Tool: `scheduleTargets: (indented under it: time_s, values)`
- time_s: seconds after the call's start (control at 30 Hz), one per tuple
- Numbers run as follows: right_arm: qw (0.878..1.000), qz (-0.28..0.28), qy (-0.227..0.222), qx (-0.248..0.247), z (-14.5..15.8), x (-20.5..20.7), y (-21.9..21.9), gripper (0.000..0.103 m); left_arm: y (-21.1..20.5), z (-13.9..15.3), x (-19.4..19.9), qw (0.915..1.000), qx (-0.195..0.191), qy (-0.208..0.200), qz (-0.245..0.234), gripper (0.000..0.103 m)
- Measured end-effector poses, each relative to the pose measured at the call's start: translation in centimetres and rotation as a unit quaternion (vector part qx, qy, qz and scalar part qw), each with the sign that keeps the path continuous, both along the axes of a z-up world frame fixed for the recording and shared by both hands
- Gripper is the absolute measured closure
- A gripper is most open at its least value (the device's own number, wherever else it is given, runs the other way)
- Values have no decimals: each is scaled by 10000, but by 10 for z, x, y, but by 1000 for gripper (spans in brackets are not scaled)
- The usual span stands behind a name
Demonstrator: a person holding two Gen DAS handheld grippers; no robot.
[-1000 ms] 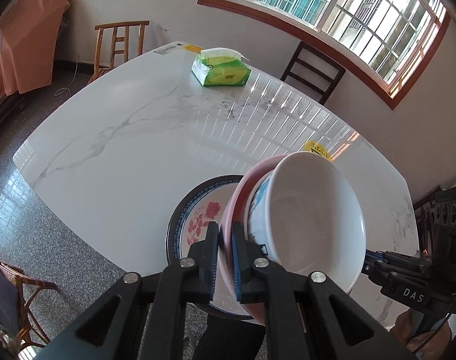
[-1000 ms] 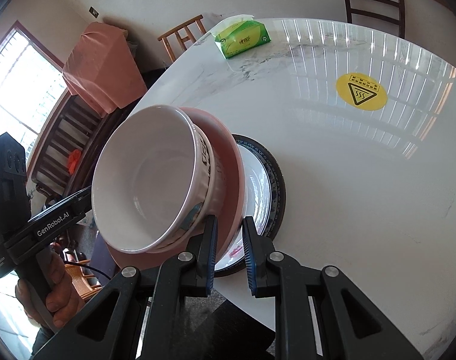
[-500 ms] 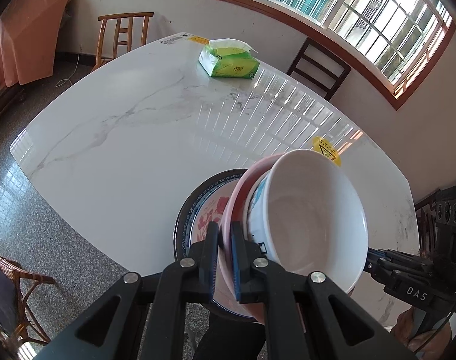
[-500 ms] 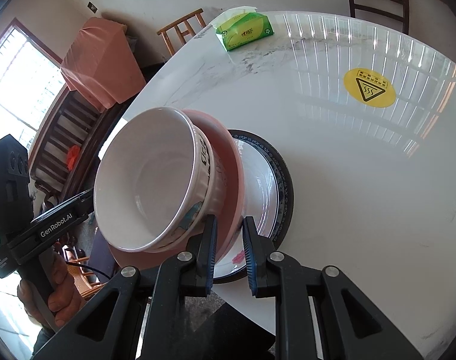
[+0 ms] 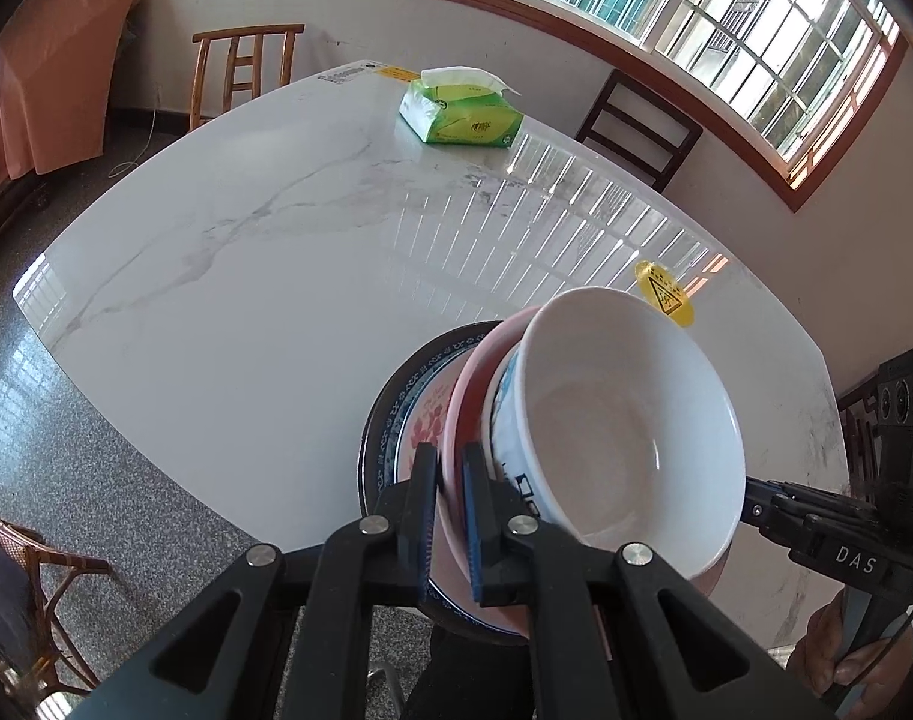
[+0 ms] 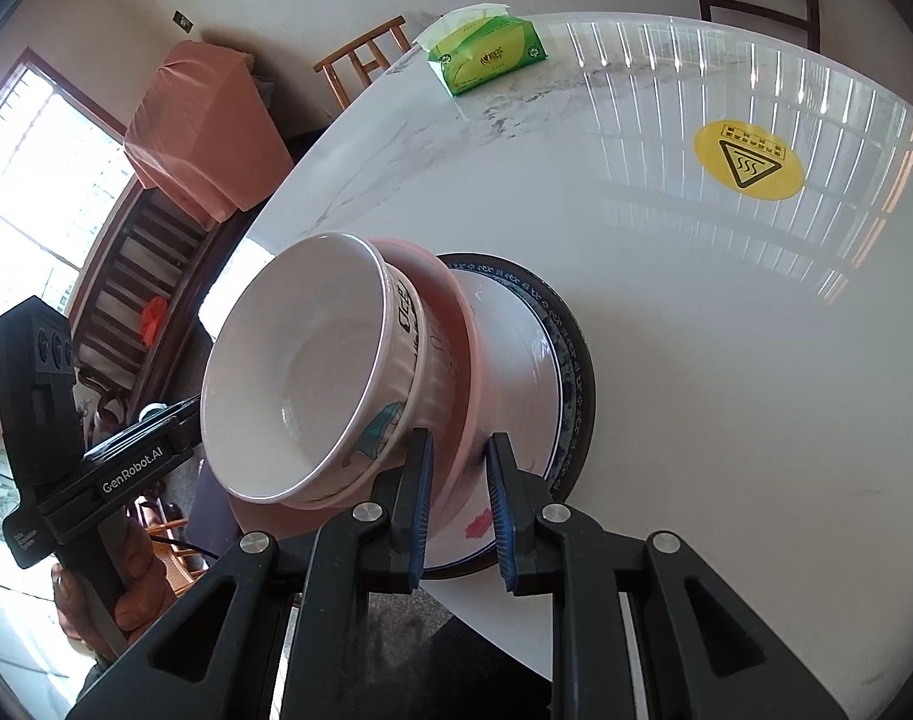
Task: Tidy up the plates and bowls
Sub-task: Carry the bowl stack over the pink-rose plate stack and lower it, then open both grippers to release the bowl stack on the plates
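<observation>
A white bowl (image 5: 624, 438) (image 6: 300, 378) sits in a pink plate (image 5: 486, 354) (image 6: 456, 324). My left gripper (image 5: 450, 516) is shut on the pink plate's near rim. My right gripper (image 6: 459, 504) grips the same plate's rim on the opposite side. Right under the pair lies a dark-rimmed plate with red flowers (image 5: 390, 414) (image 6: 570, 360), at the near edge of the white marble table (image 5: 246, 300) (image 6: 726, 330). I cannot tell whether the pink plate touches it.
A green tissue pack (image 5: 462, 114) (image 6: 492, 54) lies at the table's far side. A yellow warning sticker (image 5: 663, 300) (image 6: 747, 159) is stuck on the tabletop. Wooden chairs (image 5: 240, 72) stand around the table, and a hand (image 6: 132, 594) holds the other gripper's handle.
The pink plate with the bowl has sunk a little toward the dark-rimmed plate, carried by both grippers. Both grips look unchanged.
</observation>
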State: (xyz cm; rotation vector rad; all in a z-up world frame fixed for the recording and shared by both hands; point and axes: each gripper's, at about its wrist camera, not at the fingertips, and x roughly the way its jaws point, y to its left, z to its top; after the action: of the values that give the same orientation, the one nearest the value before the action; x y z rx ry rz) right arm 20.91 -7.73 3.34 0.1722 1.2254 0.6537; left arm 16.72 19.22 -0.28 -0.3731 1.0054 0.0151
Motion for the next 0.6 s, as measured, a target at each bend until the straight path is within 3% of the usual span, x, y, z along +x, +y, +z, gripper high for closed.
scheduleTargets:
  time_s: [0.4, 0.6]
  values:
    - [9995, -74, -280, 129, 0, -4, 1, 82, -13, 0, -15, 9943, 825, -656, 158, 84]
    - [9976, -191, -659, -5, 0, -8, 1, 74, -4, -5, -22, 9905, 907, -971, 363, 67]
